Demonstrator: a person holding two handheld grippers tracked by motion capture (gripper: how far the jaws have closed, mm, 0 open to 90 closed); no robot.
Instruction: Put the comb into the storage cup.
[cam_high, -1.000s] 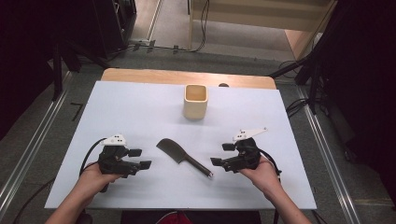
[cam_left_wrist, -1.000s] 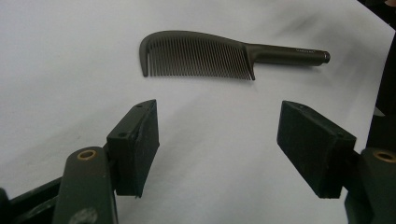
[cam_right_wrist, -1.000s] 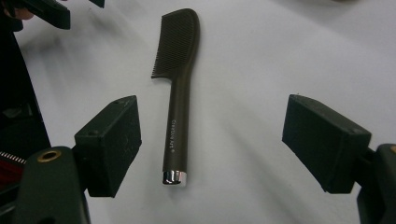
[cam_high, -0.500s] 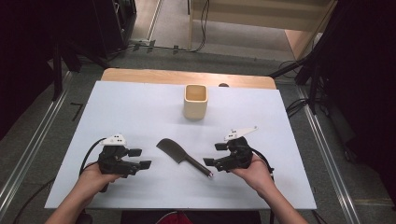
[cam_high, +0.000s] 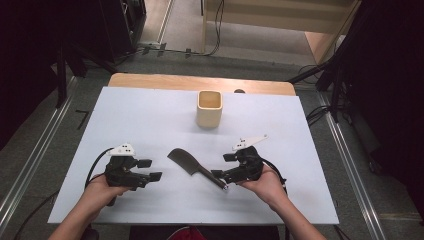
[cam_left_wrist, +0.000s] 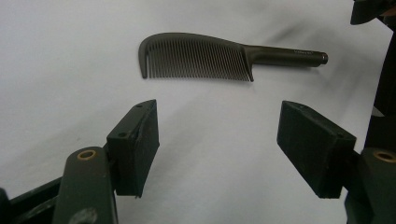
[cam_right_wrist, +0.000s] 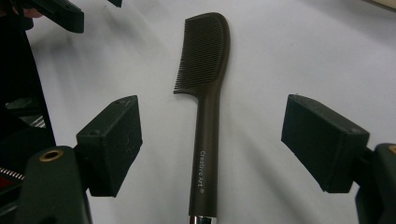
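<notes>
A dark brown comb (cam_high: 192, 168) lies flat on the white table (cam_high: 150, 115), teeth end at the left, handle pointing to the lower right. My right gripper (cam_high: 222, 165) stands open at the handle's end. In the right gripper view the comb (cam_right_wrist: 208, 93) runs up the middle between the two pads of that gripper (cam_right_wrist: 219, 144), touching neither. My left gripper (cam_high: 150, 169) is open and empty, a short way left of the comb. From the left gripper view the comb (cam_left_wrist: 201, 58) lies crosswise beyond the left gripper's (cam_left_wrist: 224, 144) wide jaws.
A cream square cup (cam_high: 209, 108) stands upright at the back middle of the table. A wooden strip (cam_high: 200, 82) edges the far side. Dark stands and cables surround the table on the floor.
My right gripper has slid left across the table, so the comb's handle end now lies between its open jaws. The left gripper and the comb have stayed where they were.
</notes>
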